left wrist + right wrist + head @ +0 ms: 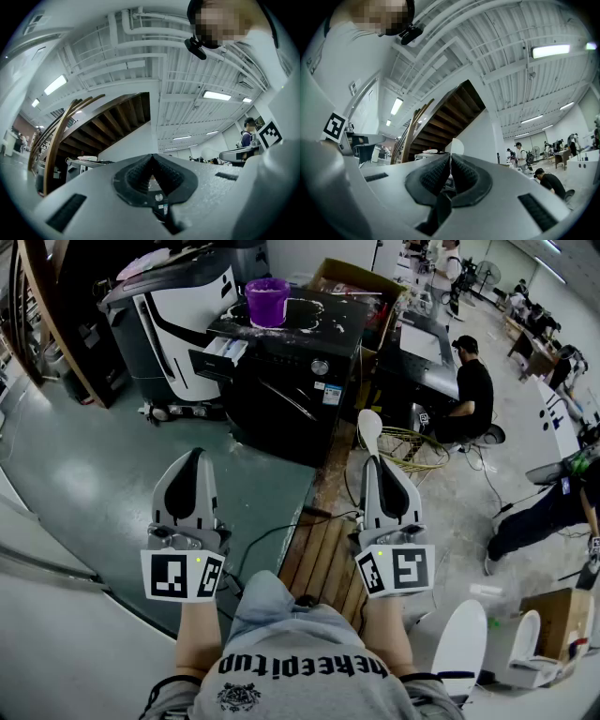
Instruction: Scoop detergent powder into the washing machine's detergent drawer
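Open workshop hall, seen from the head view: a grey-green floor (103, 465) with a black washing machine (291, 395) standing ahead of the person, well apart from both tools. A purple tub (268, 301) is set on the machine's top, among spilled white powder (305, 322); the tub is judged to hold the detergent, though its contents are not shown. The detergent drawer (223, 351) is seen pulled out at the machine's upper left corner.

The right hand-held gripper (374, 463) is closed on the handle of a white spoon (370, 427). The spoon's long axis is carried along the jaws, with the bowl leading towards the machine. In the right gripper view the bowl (457, 146) is shown just past the pads (436, 176), which are pressed together on it.

The left hand-held gripper (194, 457) is closed and empty, and no object is shown between its jaws in the left gripper view (152, 159).

The tub lies forward and to the left of the spoon, and the drawer farther left again. A forward, leftward reach by the right arm is judged necessary.
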Demonstrator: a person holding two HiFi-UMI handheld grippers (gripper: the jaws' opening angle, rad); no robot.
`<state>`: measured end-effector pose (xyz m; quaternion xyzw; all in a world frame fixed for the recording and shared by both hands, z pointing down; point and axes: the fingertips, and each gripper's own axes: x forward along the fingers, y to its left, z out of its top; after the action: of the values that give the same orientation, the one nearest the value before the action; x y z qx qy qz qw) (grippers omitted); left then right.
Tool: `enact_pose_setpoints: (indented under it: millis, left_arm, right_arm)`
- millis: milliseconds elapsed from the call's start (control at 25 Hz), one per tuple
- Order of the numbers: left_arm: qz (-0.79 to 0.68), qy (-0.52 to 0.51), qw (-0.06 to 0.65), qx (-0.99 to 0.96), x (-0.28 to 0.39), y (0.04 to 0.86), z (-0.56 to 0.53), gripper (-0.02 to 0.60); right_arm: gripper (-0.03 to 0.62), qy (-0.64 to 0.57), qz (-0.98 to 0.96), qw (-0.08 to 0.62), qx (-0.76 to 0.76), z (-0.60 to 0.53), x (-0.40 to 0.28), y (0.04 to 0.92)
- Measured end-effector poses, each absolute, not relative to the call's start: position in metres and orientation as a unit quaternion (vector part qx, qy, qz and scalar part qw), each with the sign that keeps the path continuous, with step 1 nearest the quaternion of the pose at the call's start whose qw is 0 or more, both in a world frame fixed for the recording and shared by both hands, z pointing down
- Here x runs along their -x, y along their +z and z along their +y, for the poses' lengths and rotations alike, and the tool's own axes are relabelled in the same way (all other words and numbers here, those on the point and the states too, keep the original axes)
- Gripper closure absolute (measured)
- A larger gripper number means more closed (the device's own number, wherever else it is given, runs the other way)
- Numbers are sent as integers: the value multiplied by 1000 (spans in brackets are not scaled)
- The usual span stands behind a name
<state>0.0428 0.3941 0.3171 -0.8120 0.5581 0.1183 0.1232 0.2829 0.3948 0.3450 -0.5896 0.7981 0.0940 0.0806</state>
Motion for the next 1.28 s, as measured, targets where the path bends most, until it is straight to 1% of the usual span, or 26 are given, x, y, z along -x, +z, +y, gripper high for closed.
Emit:
enact_pose_setpoints:
  millis: [440,680,800,1040,1280]
  left_arm:
    - [557,115,123,813,-48,320,395,578]
    - [544,120,142,818,-56,313,396,578]
    - [540,121,140,821,-60,310,395,578]
    - [565,106,145,805,-54,318,371,578]
    - [569,101,131,805,-47,325,330,578]
  right_arm:
    - [588,94,799,79,588,396,-284,346]
    - [588,114,803,74,581,393,-283,341]
    - [588,101,813,88,566,390,-281,338]
    - [588,88,820,93,558,364,-277,348]
    - [588,63,822,99,557,321,-271,354]
